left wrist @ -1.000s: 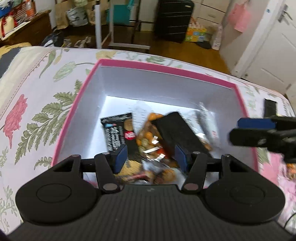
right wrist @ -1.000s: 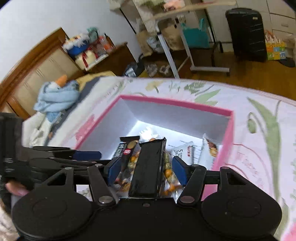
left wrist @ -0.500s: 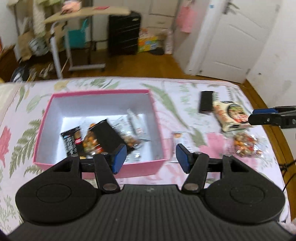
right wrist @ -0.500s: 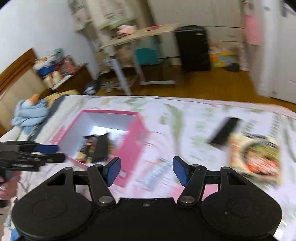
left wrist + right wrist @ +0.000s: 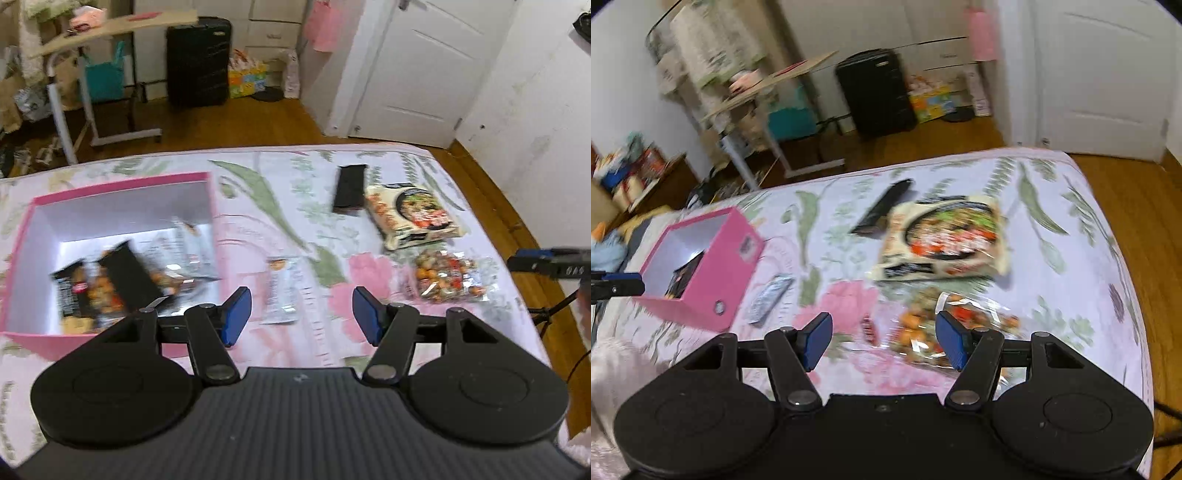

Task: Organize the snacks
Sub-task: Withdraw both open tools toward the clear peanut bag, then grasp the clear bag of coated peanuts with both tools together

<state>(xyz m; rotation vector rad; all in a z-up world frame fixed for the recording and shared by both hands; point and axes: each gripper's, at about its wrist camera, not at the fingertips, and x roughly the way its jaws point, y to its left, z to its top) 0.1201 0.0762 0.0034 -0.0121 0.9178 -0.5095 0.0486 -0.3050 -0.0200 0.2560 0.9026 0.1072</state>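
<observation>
The pink box (image 5: 212,199) sits on the left of the flowered bed and holds several snack packs, among them a black bar (image 5: 127,275). On the bedspread to its right lie a small white sachet (image 5: 282,291), a black bar (image 5: 349,188), a noodle packet (image 5: 413,218) and a clear bag of mixed snacks (image 5: 445,280). My left gripper (image 5: 301,317) hangs open and empty above the sachet. My right gripper (image 5: 884,339) is open and empty over the clear bag (image 5: 923,325), with the noodle packet (image 5: 945,240) beyond it.
The bed's right edge drops to a wooden floor (image 5: 491,192). A black suitcase (image 5: 197,59), a rolling side table (image 5: 110,29) and a white door (image 5: 424,66) stand past the foot of the bed. A pale blanket (image 5: 617,369) lies at the near left.
The right gripper let go of the black bar, which now lies in the box. Both grippers have pulled back from the box and swung right, over the loose snacks on the bed.
</observation>
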